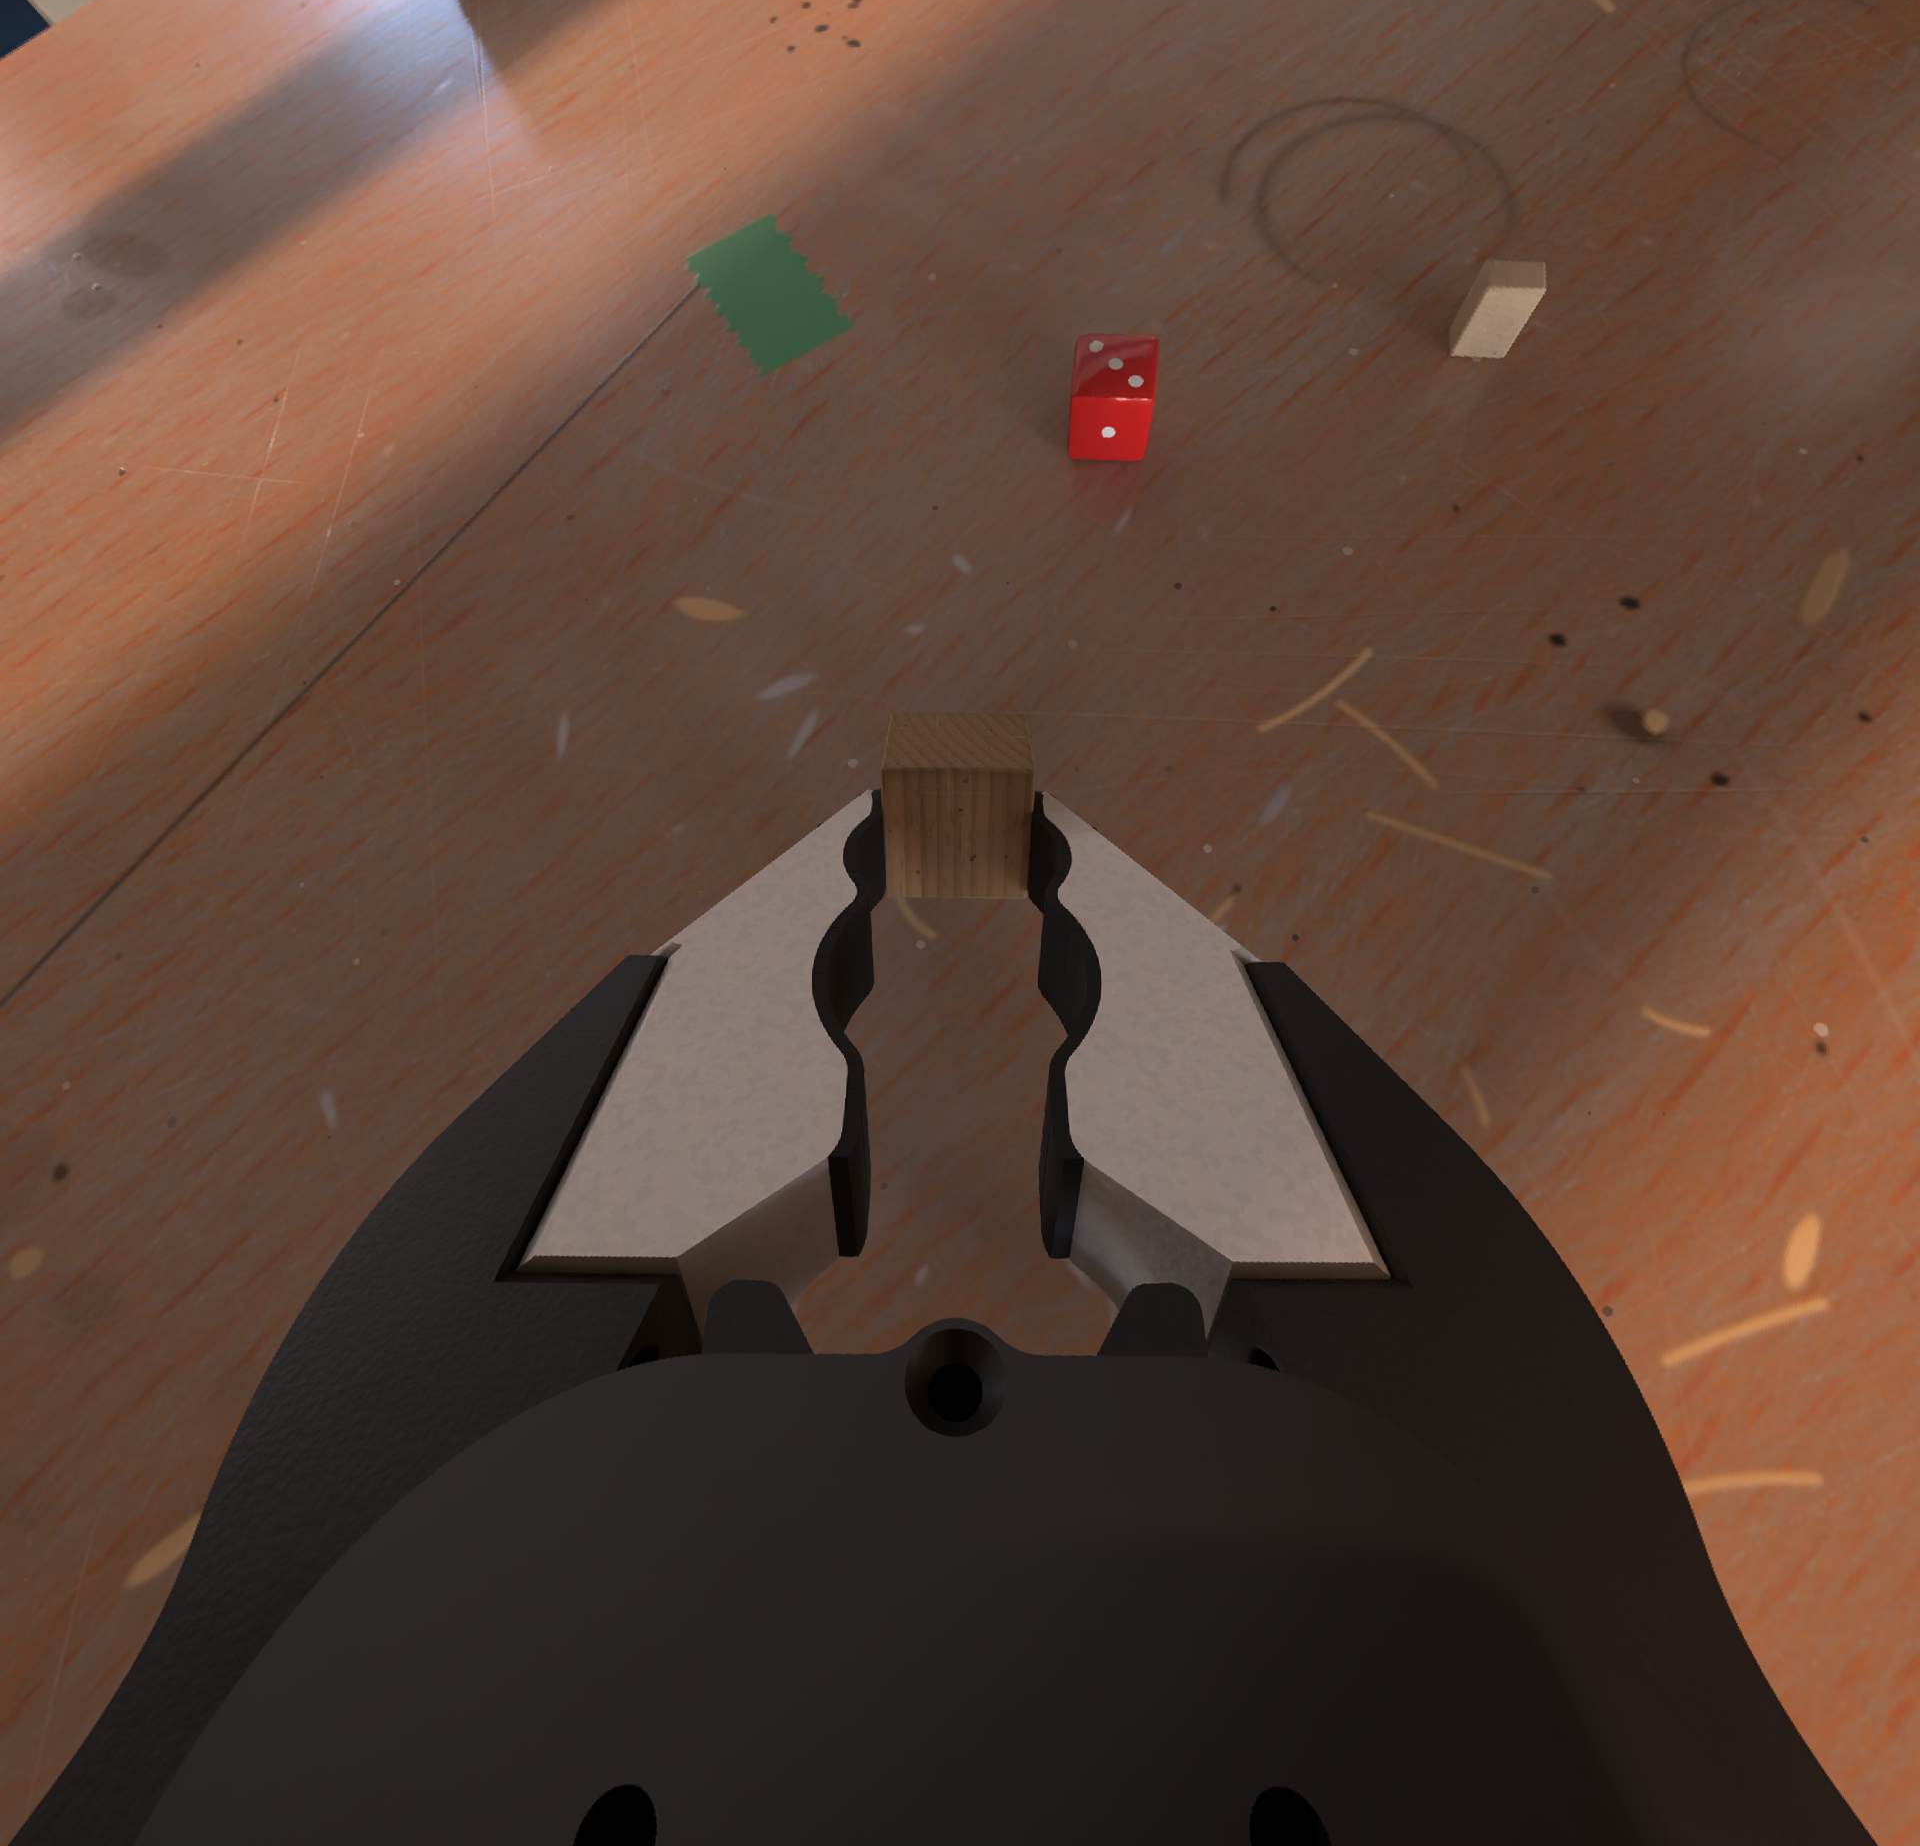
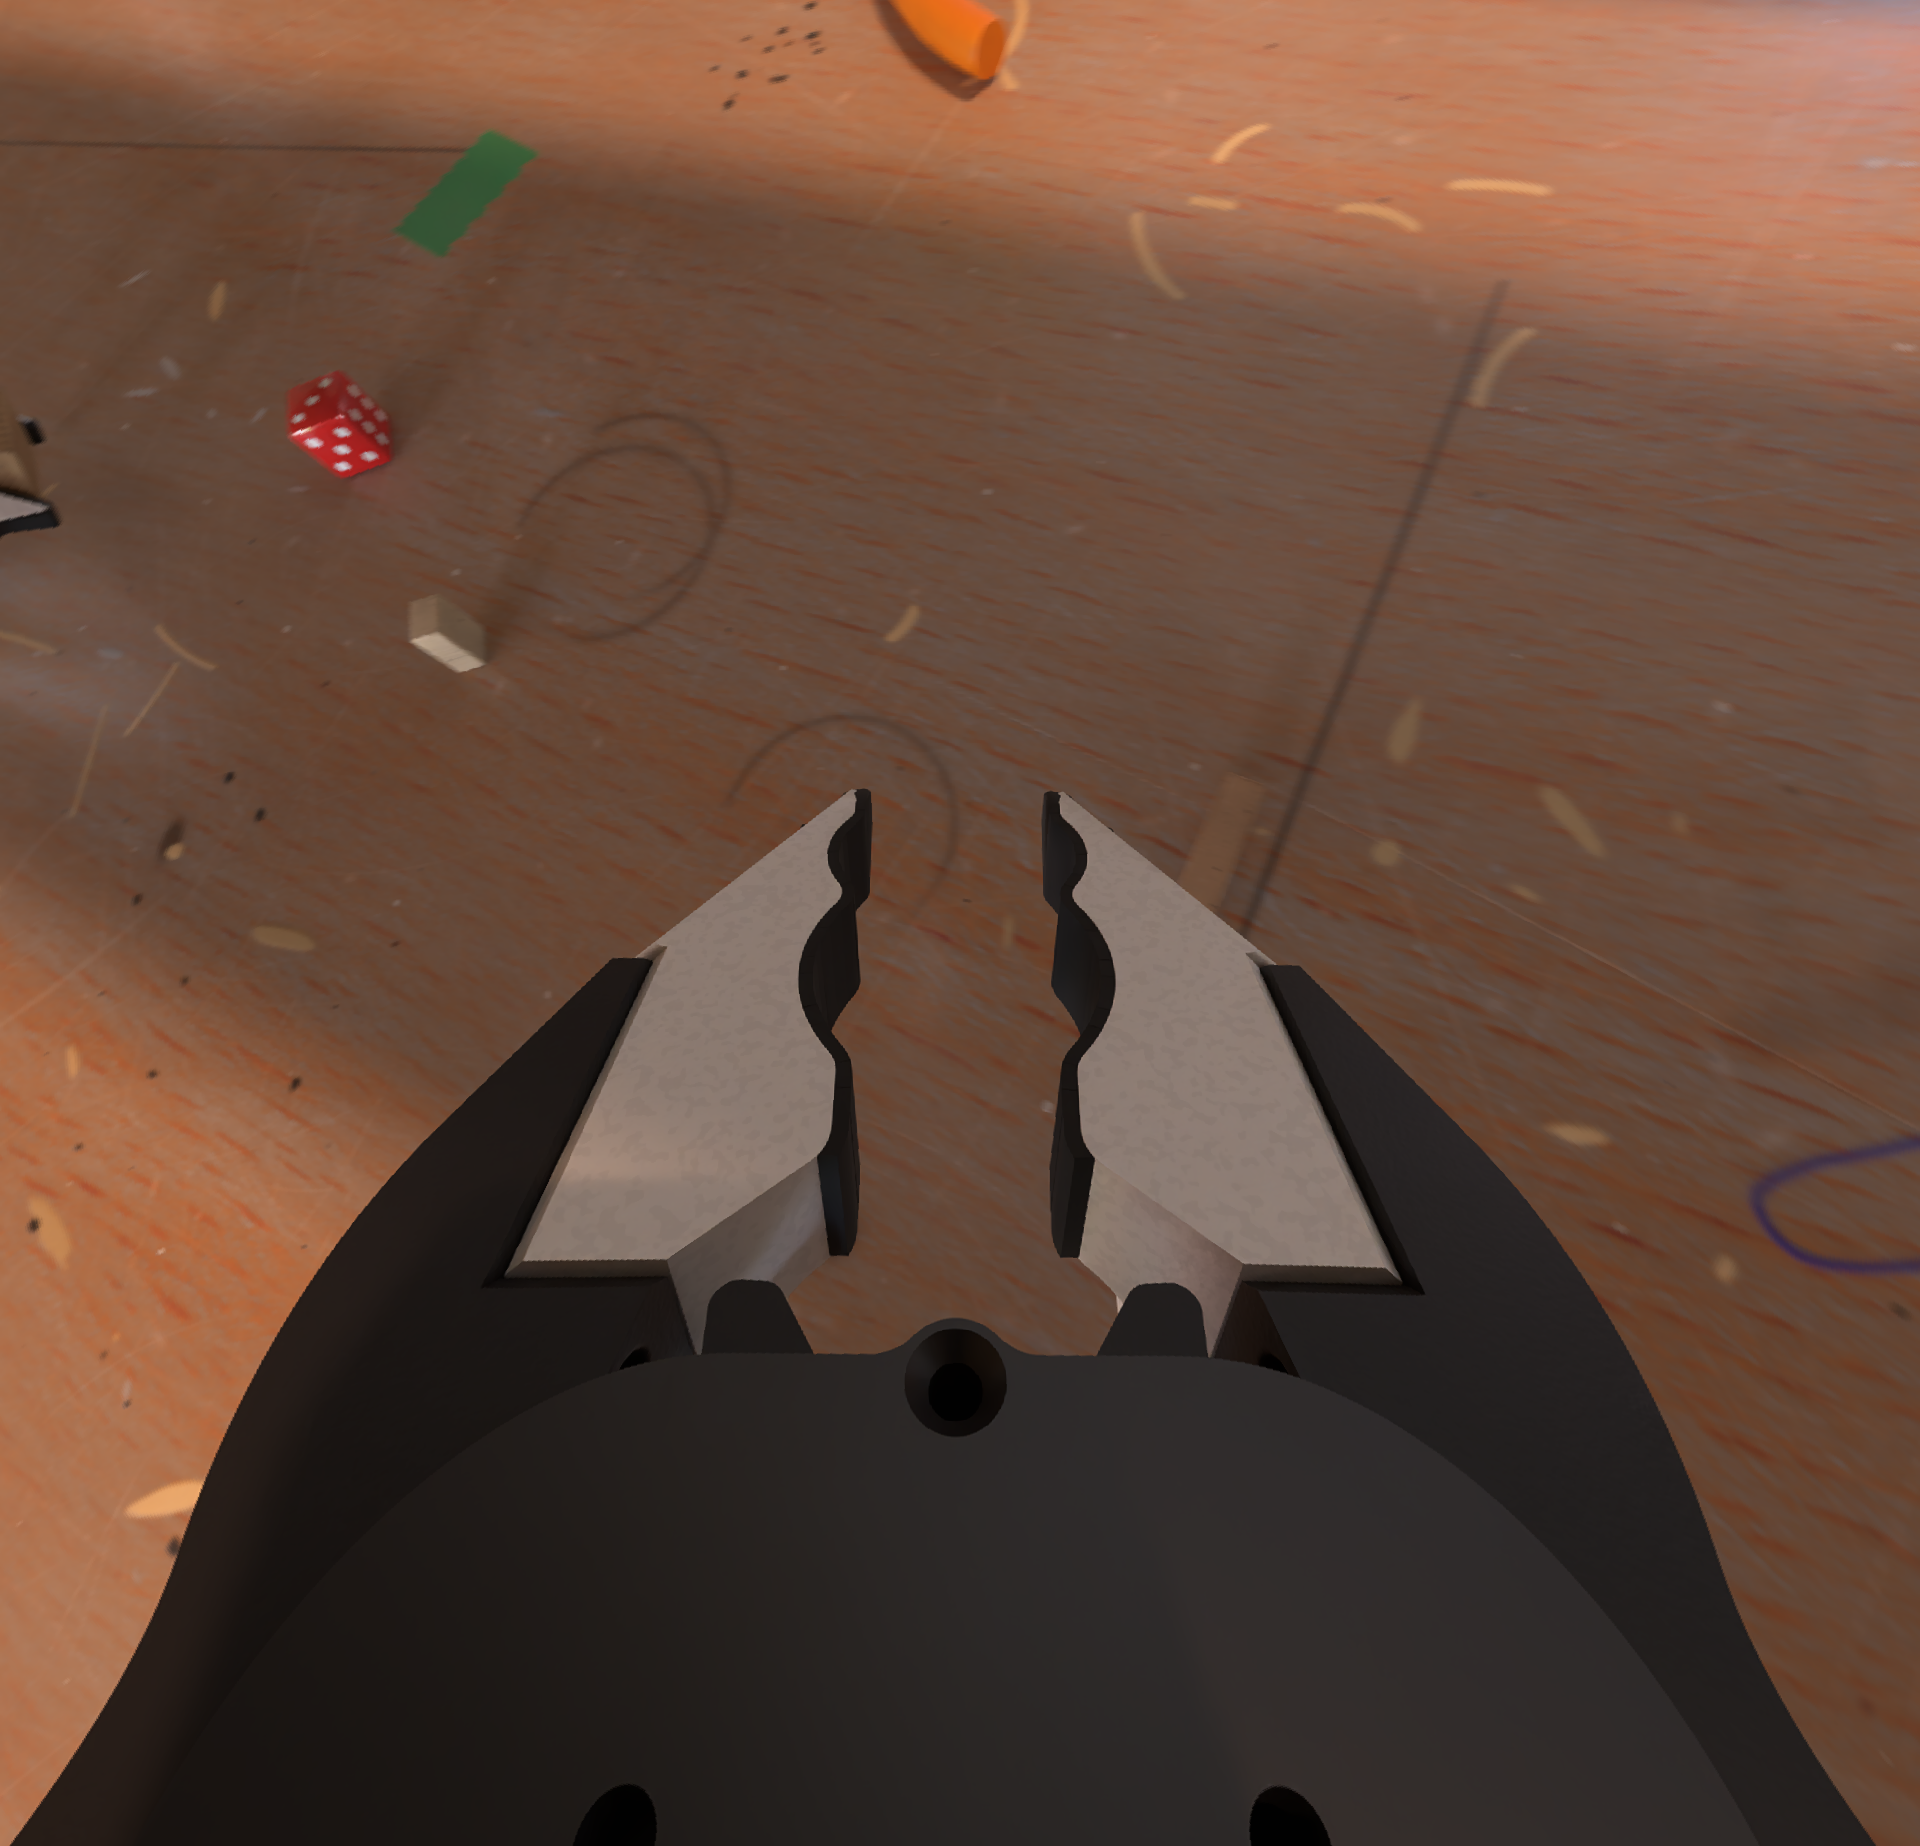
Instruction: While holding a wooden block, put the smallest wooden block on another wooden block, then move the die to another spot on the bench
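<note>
My left gripper [image 1: 956,809] is shut on a brown wooden cube [image 1: 956,820], held between its fingertips above the bench. Beyond it a red die [image 1: 1112,399] stands on the bench, and a small pale wooden block [image 1: 1496,308] lies farther right. In the right wrist view my right gripper [image 2: 956,809] is open and empty above bare bench. The die [image 2: 339,425] and the small pale block [image 2: 447,635] lie well to its left and ahead. The left gripper's tip with the cube [image 2: 21,477] shows at the far left edge.
A green tape strip [image 1: 769,292] is stuck to the bench left of the die; it also shows in the right wrist view [image 2: 468,191]. An orange hose end [image 2: 935,4] lies at the far side. A purple loop [image 2: 1829,1209] lies at the right. Shavings and dark ring marks dot the wooden bench [image 2: 1039,446].
</note>
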Robot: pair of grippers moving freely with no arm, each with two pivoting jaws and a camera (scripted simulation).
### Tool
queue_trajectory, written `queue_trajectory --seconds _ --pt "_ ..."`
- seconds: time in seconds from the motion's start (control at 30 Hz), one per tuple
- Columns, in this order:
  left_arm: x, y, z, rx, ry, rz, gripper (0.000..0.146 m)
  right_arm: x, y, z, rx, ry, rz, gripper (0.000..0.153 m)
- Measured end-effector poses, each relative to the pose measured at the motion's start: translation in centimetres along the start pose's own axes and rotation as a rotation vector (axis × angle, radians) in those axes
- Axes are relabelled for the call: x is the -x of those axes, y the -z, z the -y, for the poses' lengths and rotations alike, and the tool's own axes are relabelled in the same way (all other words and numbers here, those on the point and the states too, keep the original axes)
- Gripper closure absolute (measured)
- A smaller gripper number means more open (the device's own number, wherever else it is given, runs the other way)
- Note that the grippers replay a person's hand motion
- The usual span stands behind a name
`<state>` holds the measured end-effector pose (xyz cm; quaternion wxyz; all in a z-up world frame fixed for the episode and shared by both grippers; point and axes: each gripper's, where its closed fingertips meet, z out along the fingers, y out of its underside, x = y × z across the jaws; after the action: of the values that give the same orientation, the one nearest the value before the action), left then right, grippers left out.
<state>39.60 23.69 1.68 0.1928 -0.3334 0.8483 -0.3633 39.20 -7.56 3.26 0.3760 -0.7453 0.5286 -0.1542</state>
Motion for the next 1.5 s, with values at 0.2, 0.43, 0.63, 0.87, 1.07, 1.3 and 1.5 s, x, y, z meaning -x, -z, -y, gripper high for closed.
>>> queue_trajectory --seconds 0.2,0.43,0.63,0.87,1.07,1.3,1.5 --pt "0.2 0.2 0.0 -0.005 -0.014 0.014 0.12 3.8 -1.8 -0.2 0.057 0.033 0.082 0.12" --pt "0.2 0.4 0.0 -0.019 -0.003 0.011 0.12 11.1 -5.0 1.8 0.085 0.043 0.212 0.12" --pt "-0.4 1.2 0.1 -0.046 -0.01 -0.007 0.12 13.3 -7.6 1.8 0.124 0.17 0.117 0.121" --pt "-0.4 1.6 0.2 -0.06 0.031 -0.031 0.12 13.2 -7.9 1.2 0.122 0.242 0.046 0.136" --pt "-0.1 1.5 -0.1 -0.05 0.056 -0.024 0.12 12.9 -7.7 1.4 0.111 0.349 -0.006 0.145" --pt "-0.1 1.6 -0.2 -0.057 0.043 -0.008 0.12 4.4 -3.4 3.6 -0.01 0.227 -0.272 0.145" --pt "-0.2 2.2 0.0 -0.089 0.058 0.0 0.12 -3.2 0.4 1.0 0.0 -0.036 -0.454 0.145"
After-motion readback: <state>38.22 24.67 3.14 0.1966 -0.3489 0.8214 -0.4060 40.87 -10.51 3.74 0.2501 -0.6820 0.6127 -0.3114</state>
